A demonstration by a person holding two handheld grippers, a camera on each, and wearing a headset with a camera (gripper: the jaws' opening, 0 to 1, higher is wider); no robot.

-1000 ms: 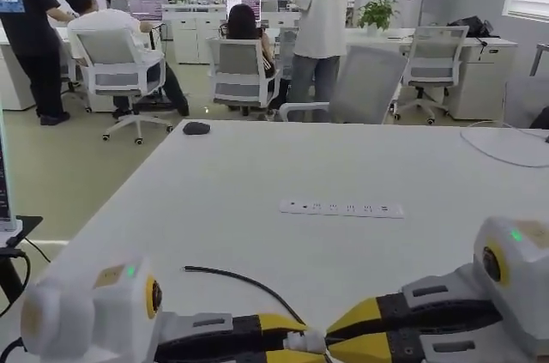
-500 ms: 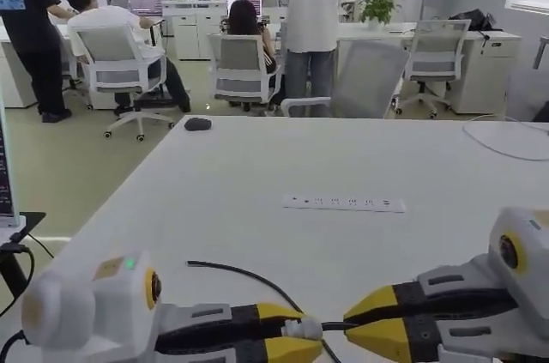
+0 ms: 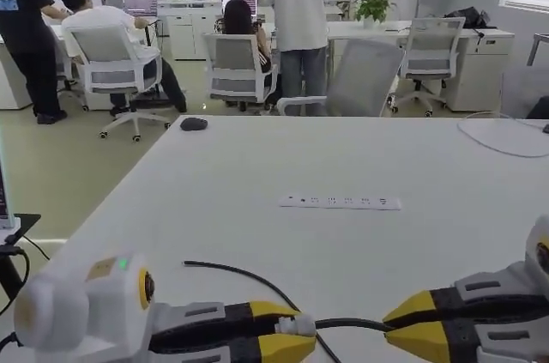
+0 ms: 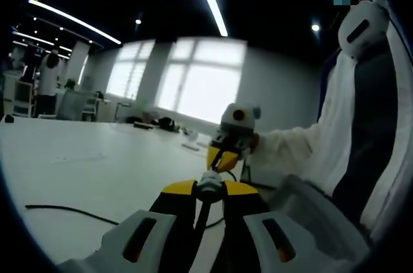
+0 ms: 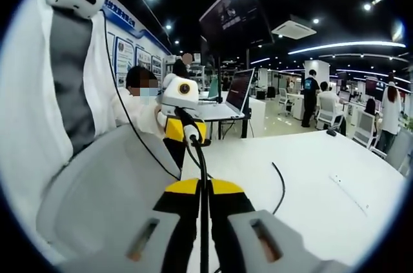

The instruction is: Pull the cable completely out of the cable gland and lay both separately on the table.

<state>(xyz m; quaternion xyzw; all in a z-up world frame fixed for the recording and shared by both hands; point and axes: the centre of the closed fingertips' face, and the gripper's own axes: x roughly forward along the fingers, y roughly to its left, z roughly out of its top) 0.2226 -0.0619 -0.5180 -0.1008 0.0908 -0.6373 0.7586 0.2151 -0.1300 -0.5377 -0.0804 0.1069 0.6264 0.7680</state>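
You hold the gland in your left tool and the cable in your right, both low over the worktop.

Your left tool (image 3: 292, 339) has its yellow tips pressed together on the small white gland (image 3: 297, 325). The black cable (image 3: 350, 323) leaves the gland's right end and crosses the open gap to your right tool (image 3: 393, 329), whose tips pinch it. The two tools are apart, with bare cable between them. The cable's other stretch trails from the gland down onto the white worktop (image 3: 257, 166) and curves away left to a loose end. Farther back, well apart from both tools, a white power strip (image 3: 340, 202) lies flat, and a dark mouse (image 3: 194, 124) sits near the far edge.
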